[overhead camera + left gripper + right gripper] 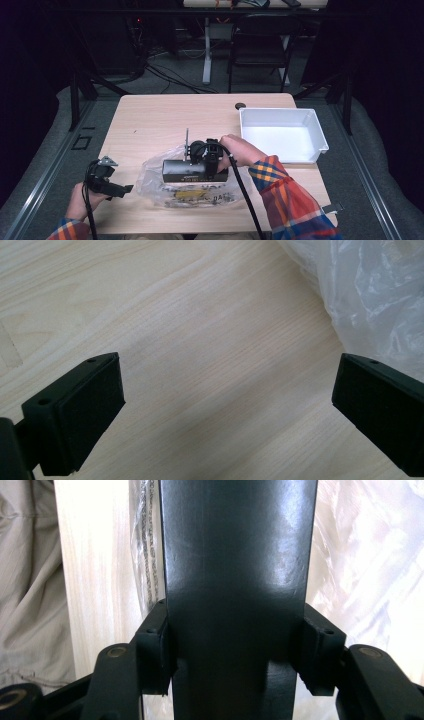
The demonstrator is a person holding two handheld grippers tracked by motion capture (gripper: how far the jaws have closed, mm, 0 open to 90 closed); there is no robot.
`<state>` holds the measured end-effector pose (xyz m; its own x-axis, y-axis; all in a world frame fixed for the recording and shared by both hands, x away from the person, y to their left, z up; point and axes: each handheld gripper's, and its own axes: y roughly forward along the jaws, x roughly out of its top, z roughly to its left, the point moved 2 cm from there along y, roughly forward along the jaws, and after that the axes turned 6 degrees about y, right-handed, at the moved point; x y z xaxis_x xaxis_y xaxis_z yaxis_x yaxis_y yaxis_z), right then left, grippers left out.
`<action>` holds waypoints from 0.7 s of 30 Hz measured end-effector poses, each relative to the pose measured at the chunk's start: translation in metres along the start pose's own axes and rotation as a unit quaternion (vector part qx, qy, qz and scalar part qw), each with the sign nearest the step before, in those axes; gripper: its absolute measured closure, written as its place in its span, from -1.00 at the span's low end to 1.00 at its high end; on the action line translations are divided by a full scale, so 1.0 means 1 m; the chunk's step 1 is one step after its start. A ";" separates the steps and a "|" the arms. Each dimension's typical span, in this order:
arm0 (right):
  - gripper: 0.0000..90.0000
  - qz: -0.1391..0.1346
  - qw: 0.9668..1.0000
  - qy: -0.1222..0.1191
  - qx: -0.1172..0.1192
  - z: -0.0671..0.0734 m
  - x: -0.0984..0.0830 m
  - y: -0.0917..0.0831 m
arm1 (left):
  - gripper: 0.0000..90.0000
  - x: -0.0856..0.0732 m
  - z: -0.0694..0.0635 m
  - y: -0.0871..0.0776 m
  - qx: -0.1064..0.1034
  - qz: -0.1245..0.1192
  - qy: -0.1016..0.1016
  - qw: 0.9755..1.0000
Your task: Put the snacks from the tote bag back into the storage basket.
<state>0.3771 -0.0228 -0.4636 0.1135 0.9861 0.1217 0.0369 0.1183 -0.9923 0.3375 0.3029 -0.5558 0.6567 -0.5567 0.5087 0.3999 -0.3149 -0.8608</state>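
Left gripper sits low at the table's near-left edge, jaws wide apart with nothing between them. Farther in, the right gripper, wrist turned sideways, clamps the black box over the plastic bag.

Left gripper jaws wide, right gripper jaws clamped

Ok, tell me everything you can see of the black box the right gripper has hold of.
The black box is long, slim and rectangular, with a smooth, slightly glossy surface that looks like card or plastic and small pale print on its side. The right gripper clamps it across its width, both pads pressed against opposite sides. It lies level, over the crumpled clear plastic bag on the wooden table.
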 end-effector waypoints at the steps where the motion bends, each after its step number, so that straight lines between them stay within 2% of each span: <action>1: -0.06 -0.001 1.000 0.002 0.001 0.000 -0.002 -0.003 | -1.00 0.000 0.000 0.000 0.000 0.000 0.000 1.000; 6: -0.06 -0.007 1.000 0.001 -0.005 -0.004 -0.015 -0.014 | -1.00 0.000 0.000 0.000 0.000 -0.002 0.000 1.000; 7: -0.06 -0.013 1.000 0.009 -0.005 -0.004 -0.018 -0.016 | -1.00 0.000 0.000 0.000 0.001 -0.003 0.000 1.000; 12: -0.06 -0.016 1.000 0.017 -0.010 -0.009 -0.031 -0.024 | -1.00 0.000 0.001 0.000 -0.002 -0.003 -0.002 1.000; 21: -0.06 -0.011 0.999 0.026 -0.020 -0.020 -0.053 -0.035 | -1.00 0.000 0.001 0.000 0.000 -0.004 -0.005 1.000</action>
<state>0.3901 -0.0816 -0.4350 0.1644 0.9757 0.1450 0.0793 0.1334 -0.9879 0.3377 0.3036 -0.5559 0.6596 -0.5472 0.5153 0.4050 -0.3188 -0.8569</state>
